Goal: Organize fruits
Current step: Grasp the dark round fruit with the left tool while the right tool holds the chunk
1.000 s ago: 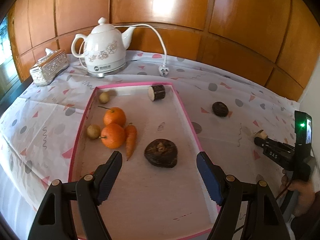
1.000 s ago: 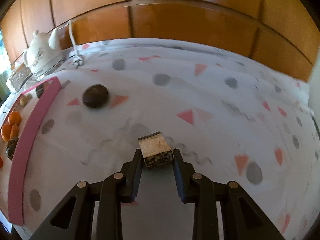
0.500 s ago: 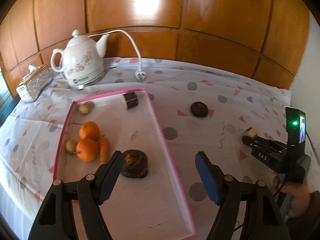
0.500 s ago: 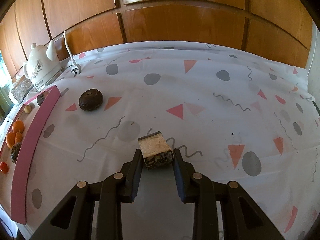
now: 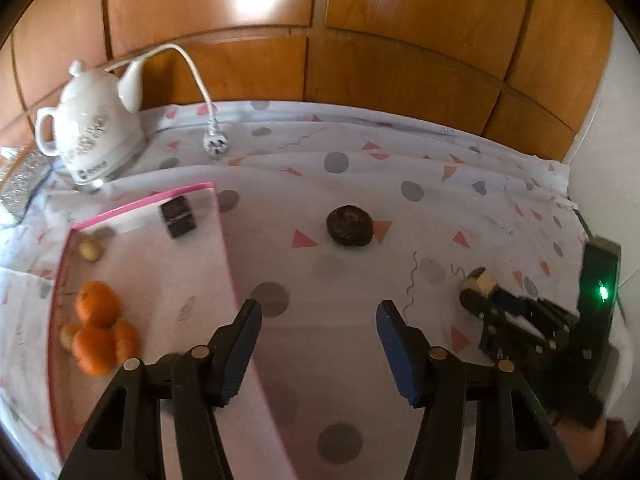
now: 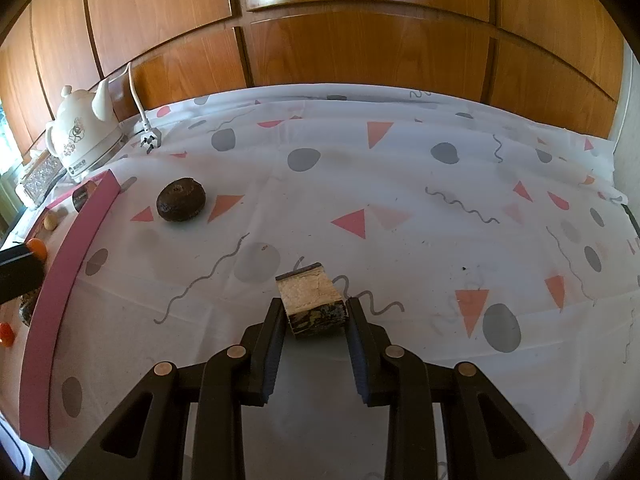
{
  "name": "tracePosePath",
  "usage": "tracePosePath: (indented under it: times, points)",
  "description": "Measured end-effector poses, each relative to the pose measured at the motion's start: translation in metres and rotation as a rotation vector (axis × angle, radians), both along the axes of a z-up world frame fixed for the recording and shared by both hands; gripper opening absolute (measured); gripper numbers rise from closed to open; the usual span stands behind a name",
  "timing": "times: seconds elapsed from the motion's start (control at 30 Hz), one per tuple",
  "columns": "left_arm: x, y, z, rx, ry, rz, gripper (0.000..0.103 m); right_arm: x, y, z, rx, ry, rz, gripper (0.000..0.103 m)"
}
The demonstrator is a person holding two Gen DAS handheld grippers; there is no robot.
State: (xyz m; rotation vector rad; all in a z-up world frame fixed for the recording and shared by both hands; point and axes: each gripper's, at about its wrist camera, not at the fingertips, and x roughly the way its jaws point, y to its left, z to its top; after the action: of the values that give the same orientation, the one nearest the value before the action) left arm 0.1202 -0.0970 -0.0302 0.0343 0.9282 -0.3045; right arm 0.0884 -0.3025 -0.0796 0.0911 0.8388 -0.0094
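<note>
Far left, pink-rimmed tray [image 5: 216, 216] on the counter holds 2 oranges [image 5: 98, 304] and a dark block [image 5: 178, 216]. Left claw [image 5: 318, 344] gapes wide, nothing in it. Dark round fruit [image 6: 181, 199] sits loose on the tablecloth [image 6: 400, 184]. Right claw [image 6: 316, 320] clamps a cut chunk [image 6: 314, 300].

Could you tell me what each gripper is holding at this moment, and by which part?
Right gripper clamps the cut chunk by its two sides; left gripper is open, empty.
</note>
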Motion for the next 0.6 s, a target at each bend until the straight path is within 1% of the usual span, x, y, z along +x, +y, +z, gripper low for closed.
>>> tracePosePath:
  times: [0.13,0.33,0.53,0.6]
  points:
    - [0.022,-0.013,-0.006,0.007,0.008,-0.006,0.06,0.0,0.0,0.0,0.0,0.0,-0.001,0.03]
    - [0.055,-0.034,-0.019,0.01,0.046,-0.015,0.06,-0.001,-0.001,0.0,0.008,-0.001,-0.001,0.03]
    - [0.082,-0.052,-0.035,0.021,0.081,0.001,0.061,-0.001,-0.002,0.0,0.019,-0.003,-0.002,0.03]
    - [0.091,-0.058,-0.042,0.036,0.088,0.008,0.061,-0.001,-0.002,0.0,0.019,-0.003,-0.002,0.03]
